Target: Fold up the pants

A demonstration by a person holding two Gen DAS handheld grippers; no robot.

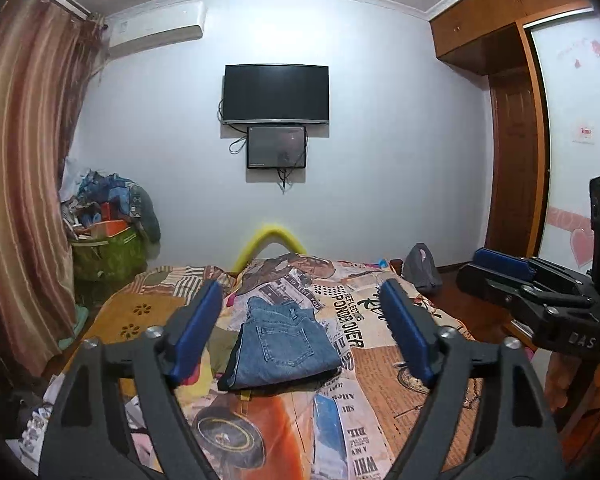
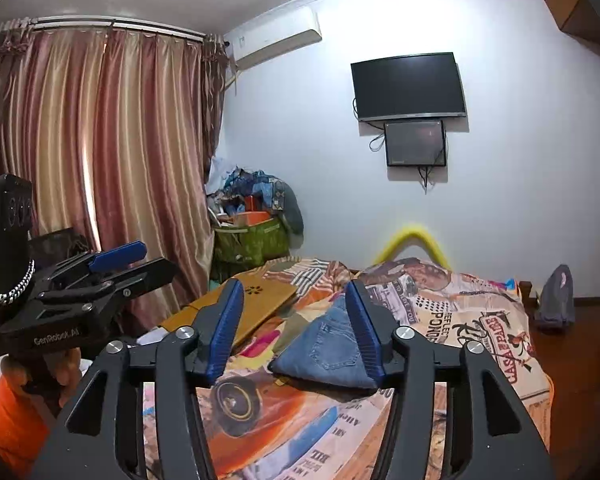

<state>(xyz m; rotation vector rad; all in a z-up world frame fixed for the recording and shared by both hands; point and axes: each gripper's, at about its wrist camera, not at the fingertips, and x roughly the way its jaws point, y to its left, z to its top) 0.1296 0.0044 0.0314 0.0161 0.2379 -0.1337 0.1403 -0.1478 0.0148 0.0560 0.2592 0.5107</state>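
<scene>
A pair of blue jeans [image 1: 284, 344] lies folded into a compact rectangle on the patterned bedspread [image 1: 380, 384], back pocket facing up. My left gripper [image 1: 304, 332] is open and empty, held above and short of the jeans. My right gripper [image 2: 296, 328] is open and empty too, held above the bed with the folded jeans [image 2: 328, 352] showing between and partly behind its right finger. In the left wrist view the right gripper [image 1: 500, 268] shows from the side at the right edge. In the right wrist view the left gripper [image 2: 116, 256] shows at the left.
A wooden board [image 2: 244, 308] lies on the bed's left side. A green bag [image 1: 108, 252] piled with clutter stands in the corner by the curtain [image 1: 24, 184]. A grey bag [image 1: 420, 268] sits on the floor right of the bed. A TV [image 1: 276, 94] hangs on the far wall.
</scene>
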